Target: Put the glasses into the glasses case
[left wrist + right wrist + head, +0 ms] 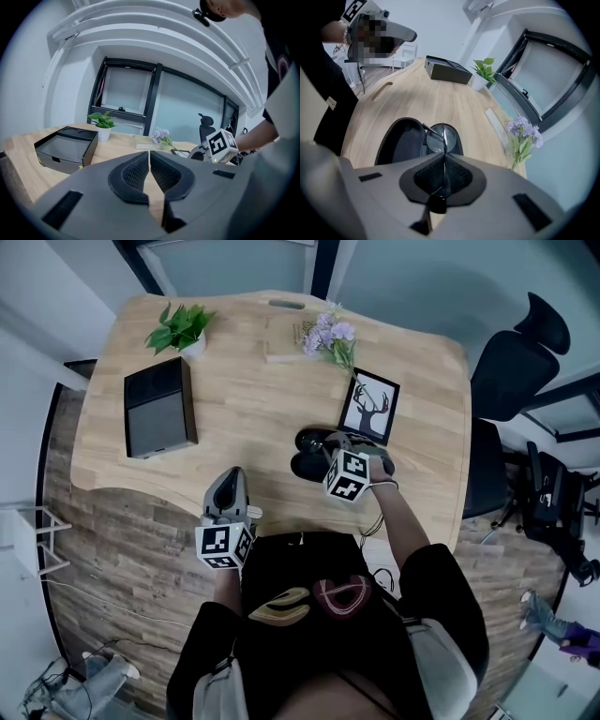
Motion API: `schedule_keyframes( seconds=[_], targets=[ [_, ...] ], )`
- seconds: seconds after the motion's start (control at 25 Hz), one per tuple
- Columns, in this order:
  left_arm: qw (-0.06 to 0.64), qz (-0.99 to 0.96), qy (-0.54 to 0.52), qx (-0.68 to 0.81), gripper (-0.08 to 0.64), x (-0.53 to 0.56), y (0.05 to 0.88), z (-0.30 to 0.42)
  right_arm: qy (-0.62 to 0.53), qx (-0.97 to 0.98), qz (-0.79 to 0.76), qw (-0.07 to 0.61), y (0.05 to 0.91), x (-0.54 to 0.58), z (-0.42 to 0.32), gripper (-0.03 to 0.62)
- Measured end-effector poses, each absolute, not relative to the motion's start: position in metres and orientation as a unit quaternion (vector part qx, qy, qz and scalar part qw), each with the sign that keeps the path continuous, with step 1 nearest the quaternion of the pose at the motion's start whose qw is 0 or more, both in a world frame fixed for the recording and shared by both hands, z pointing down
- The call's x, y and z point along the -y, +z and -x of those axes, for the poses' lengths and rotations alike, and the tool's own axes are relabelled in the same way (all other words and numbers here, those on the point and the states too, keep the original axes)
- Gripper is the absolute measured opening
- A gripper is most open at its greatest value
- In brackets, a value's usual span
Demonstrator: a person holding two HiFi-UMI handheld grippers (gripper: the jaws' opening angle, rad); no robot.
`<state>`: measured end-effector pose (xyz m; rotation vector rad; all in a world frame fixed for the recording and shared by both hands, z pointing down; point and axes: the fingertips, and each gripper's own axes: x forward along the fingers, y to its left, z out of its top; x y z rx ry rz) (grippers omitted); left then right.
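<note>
My right gripper (444,158) is clamped tight on the thin frame of the glasses (439,136). One lens sits at the far half of the open black glasses case (399,140); whether it touches the lining I cannot tell. The case lies on the desk (253,362) at about 4 o'clock from centre, just beside a picture frame (369,406). My left gripper (149,157) is at the near edge, 6 o'clock, with its jaws together and empty.

An office: a pale wooden desk (262,409) with a plant (178,326) at its far left, black swivel chairs (516,362) to the right, glass walls (187,117) beyond.
</note>
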<state>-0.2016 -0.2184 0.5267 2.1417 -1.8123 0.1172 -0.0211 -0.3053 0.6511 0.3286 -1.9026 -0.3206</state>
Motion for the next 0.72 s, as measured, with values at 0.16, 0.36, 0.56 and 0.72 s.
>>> schedule_keyframes(
  seconds=[0.16, 0.36, 0.56, 0.72],
  targets=[
    [0.166, -0.750, 0.044, 0.638, 0.025, 0.221, 0.527, 0.205, -0.134, 0.802, -0.138, 0.565, 0.656, 0.310, 0.022, 0.017],
    [0.170, -0.743, 0.050, 0.645, 0.025, 0.223, 0.532, 0.214, -0.134, 0.795, -0.137, 0.575, 0.664, 0.316, 0.024, 0.017],
    [0.174, -0.737, 0.053, 0.651, 0.025, 0.222, 0.537, 0.220, -0.140, 0.788, -0.130, 0.586, 0.671, 0.318, 0.024, 0.017],
    [0.176, -0.736, 0.054, 0.652, 0.025, 0.224, 0.539, 0.222, -0.147, 0.783, -0.127, 0.592, 0.673, 0.320, 0.025, 0.018]
  ],
)
